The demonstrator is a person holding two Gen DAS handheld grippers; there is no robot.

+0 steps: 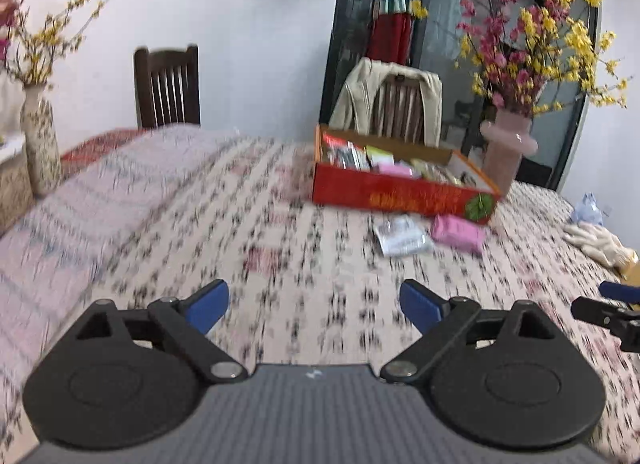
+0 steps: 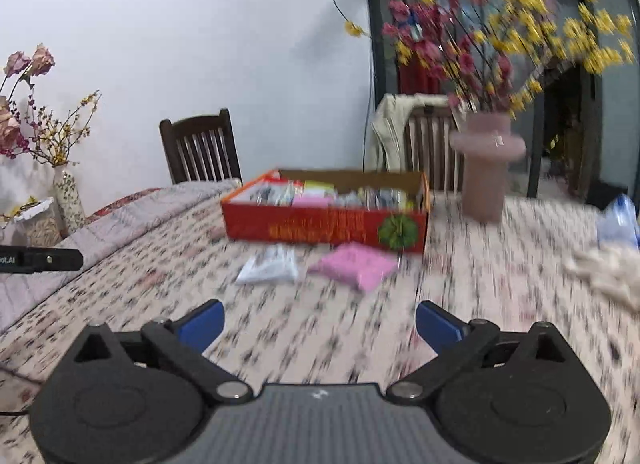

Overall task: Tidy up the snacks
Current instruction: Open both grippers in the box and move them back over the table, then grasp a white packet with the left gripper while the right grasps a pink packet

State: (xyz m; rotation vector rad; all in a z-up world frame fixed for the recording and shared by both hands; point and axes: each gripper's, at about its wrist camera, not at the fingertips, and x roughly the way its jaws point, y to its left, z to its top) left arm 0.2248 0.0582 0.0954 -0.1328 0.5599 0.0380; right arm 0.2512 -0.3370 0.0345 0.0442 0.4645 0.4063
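A red cardboard box [image 1: 400, 194] [image 2: 320, 226] full of snack packets stands on the patterned tablecloth. In front of it lie a white packet [image 1: 402, 236] [image 2: 270, 266] and a pink packet [image 1: 458, 233] [image 2: 356, 264]. My left gripper [image 1: 314, 306] is open and empty, well short of the packets and to their left. My right gripper [image 2: 320, 328] is open and empty too, with the packets ahead of it. Part of the right gripper [image 1: 612, 312] shows at the right edge of the left wrist view, and part of the left gripper [image 2: 40, 260] shows at the left edge of the right wrist view.
A pink vase [image 1: 506, 152] [image 2: 486, 168] of yellow and red blossoms stands right of the box. A speckled vase [image 1: 40, 144] [image 2: 68, 200] is at the far left. Knitted gloves [image 1: 596, 242] and a blue bag [image 2: 620, 224] lie at right. Two wooden chairs [image 1: 168, 88] [image 2: 430, 148] stand behind the table.
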